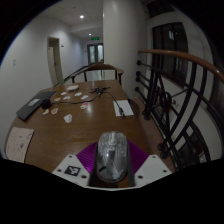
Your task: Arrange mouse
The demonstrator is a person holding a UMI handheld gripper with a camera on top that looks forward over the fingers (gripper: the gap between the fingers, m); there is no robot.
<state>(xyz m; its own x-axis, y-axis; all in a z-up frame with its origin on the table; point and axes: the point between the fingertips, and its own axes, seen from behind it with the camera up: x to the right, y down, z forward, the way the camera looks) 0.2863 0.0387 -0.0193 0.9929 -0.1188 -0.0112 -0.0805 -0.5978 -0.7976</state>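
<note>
A grey computer mouse (111, 155) sits between my gripper's (111, 165) two fingers, with its length pointing away from me. The purple pads (88, 159) press on both of its sides, so the gripper is shut on it. It is over the near end of a long brown wooden table (85, 128). I cannot tell whether the mouse rests on the table or hangs just above it.
On the table beyond are a dark laptop-like thing (33, 103) at the left, a sheet of paper (20, 143) near the left edge, several small white items (68, 97), and a white notepad (122, 108). A wood-topped metal railing (172, 85) runs along the right side.
</note>
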